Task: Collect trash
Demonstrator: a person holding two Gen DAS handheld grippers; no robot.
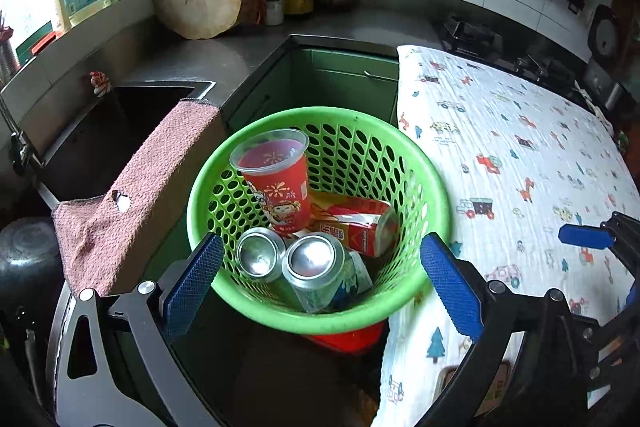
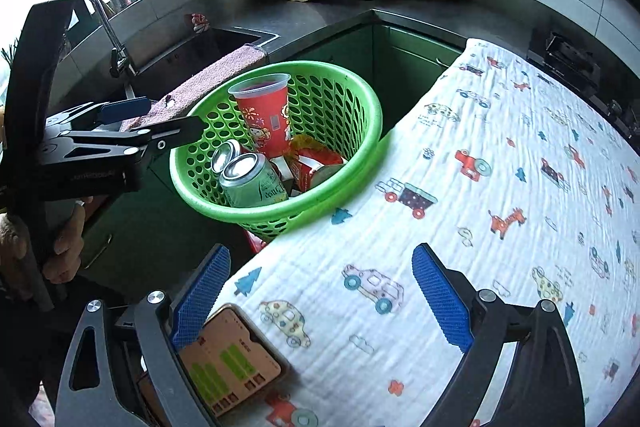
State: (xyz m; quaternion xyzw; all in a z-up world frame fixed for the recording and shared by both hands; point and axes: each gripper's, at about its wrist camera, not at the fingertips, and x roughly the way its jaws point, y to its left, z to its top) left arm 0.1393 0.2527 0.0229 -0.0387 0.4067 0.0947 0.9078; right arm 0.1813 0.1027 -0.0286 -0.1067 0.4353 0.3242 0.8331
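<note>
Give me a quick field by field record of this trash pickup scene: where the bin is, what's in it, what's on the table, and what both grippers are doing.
bin: green perforated basket, beside the covered table
contents: red paper cup upright; two silver-topped cans; crushed red carton
table: patterned cloth; a phone at its near edge
left gripper: jaws open, empty, above the basket
right gripper: jaws open, empty, over the cloth
trash outside bin: none visible

One green basket (image 1: 320, 323) at frame centre, two silver-topped cans (image 1: 316, 267) counted inside, one red cup (image 1: 280, 187), one crushed red carton (image 1: 360, 227), one patterned cloth (image 1: 520, 147) at right.
</note>
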